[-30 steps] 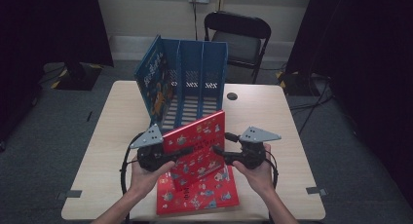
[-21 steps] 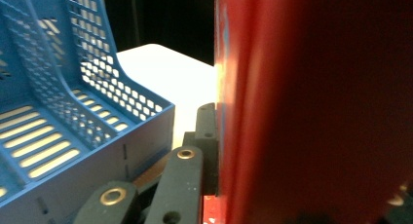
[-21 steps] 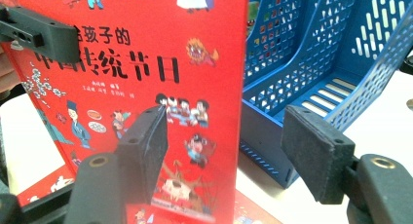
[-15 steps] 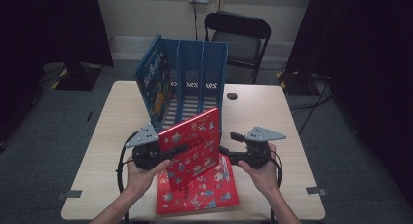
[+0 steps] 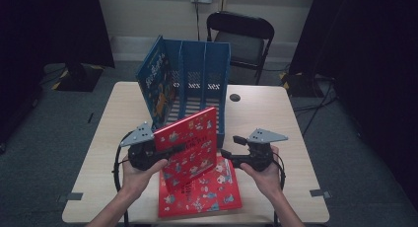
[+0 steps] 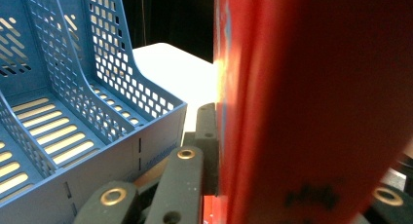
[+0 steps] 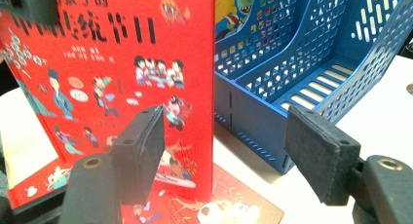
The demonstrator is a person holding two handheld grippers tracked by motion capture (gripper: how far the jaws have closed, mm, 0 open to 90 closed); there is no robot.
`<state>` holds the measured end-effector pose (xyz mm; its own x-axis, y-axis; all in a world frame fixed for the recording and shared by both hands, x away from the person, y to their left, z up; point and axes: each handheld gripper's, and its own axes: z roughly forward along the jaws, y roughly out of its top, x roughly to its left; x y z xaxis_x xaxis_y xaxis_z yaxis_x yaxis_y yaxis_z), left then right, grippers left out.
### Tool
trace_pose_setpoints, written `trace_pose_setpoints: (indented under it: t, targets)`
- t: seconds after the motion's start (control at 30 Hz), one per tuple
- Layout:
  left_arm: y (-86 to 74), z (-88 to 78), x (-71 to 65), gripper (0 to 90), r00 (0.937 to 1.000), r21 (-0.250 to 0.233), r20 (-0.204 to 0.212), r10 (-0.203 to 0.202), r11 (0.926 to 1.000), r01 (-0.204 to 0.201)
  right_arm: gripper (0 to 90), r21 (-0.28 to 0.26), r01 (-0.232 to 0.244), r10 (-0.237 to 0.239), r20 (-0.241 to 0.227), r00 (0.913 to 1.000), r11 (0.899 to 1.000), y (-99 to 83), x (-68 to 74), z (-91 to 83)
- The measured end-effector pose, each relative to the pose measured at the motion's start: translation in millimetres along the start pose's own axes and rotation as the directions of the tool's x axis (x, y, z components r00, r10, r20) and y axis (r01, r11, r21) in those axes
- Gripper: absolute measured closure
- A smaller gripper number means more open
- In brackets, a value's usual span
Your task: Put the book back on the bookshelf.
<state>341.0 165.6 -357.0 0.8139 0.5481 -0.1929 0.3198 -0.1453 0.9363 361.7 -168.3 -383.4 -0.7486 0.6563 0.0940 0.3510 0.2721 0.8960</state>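
Note:
A red picture book (image 5: 190, 138) stands upright over the table, and my left gripper (image 5: 175, 150) is shut on its left edge. In the left gripper view the book (image 6: 311, 107) looms at the right, with one black jaw pad (image 6: 207, 141) pressed flat on its cover. My right gripper (image 5: 229, 146) sits just right of the book with open jaws, which have just been opening. Its two pads (image 7: 143, 148) stand wide apart, nothing pressed between them, and the book's cover (image 7: 122, 68) faces it. A second red book (image 5: 204, 192) lies flat on the table beneath.
A blue three-slot file rack (image 5: 199, 84) stands behind the books, with a blue book (image 5: 156, 86) in its left slot; its other slots (image 7: 311, 63) look bare. A small black disc (image 5: 235, 97) lies on the wooden table (image 5: 281, 123). A black chair (image 5: 241, 34) stands beyond.
My right gripper has let go of the book's right edge and drawn back to the right, jaws wider. The left gripper keeps the book, now a little farther left.

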Motion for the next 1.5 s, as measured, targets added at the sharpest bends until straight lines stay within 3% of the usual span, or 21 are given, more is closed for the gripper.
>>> trace_pose_setpoints:
  t: [0.07, 0.23, 0.5, 0.77, 0.97, 1.27, 1.43, 1.5]
  targets:
    - [4.4, -2.9, 0.5, 80.2, 1.0, 0.013, 0.003, 0.007, 0.9999, -0.007, 31.2, 0.003, -0.002, 0.002, 0.0, 1.0, 1.0, -0.5, -0.2, 0.4]
    - [12.3, -10.6, 3.7, 80.2, 0.9998, -0.008, -0.018, -0.007, 0.9999, 0.007, 31.0, 0.004, -0.007, 0.007, 0.005, 1.0, 1.0, -1.0, -1.4, -0.2]
    - [22.2, -26.4, 14.5, 80.2, 0.9958, -0.052, -0.087, -0.029, 0.9983, 0.025, 31.0, 0.016, -0.005, 0.004, 0.006, 1.0, 1.0, -3.5, -1.4, 1.4]
    - [31.5, -47.5, 28.1, 80.2, 0.9778, -0.119, -0.203, -0.054, 0.9925, 0.03, 30.9, 0.029, -0.008, 0.008, 0.01, 0.9999, 1.0, -6.7, -2.4, 3.4]
    - [41.5, -41.4, 32.1, 80.2, 0.968, -0.125, -0.248, -0.036, 0.9921, 0.005, 30.9, 0.044, -0.005, 0.004, 0.006, 1.0, 0.999, -7.8, -1.1, 7.5]
    - [59.9, -21.6, 34.5, 80.2, 0.9569, -0.131, -0.288, -0.041, 0.9914, 0.003, 30.9, 0.047, -0.005, 0.005, 0.004, 1.0, 0.999, -8.8, -1.4, 8.0]
    - [62.8, -12.7, 40.1, 80.2, 0.9482, -0.144, -0.31, -0.069, 0.9893, 0.025, 30.9, 0.048, -0.003, 0.003, 0.004, 1.0, 0.999, -9.4, -1.0, 6.3]
    - [64.6, -7.5, 41.1, 80.2, 0.9413, -0.142, -0.331, -0.067, 0.9897, 0.021, 30.9, 0.046, -0.007, 0.007, 0.002, 1.0, 0.999, -10.0, -1.7, 7.0]
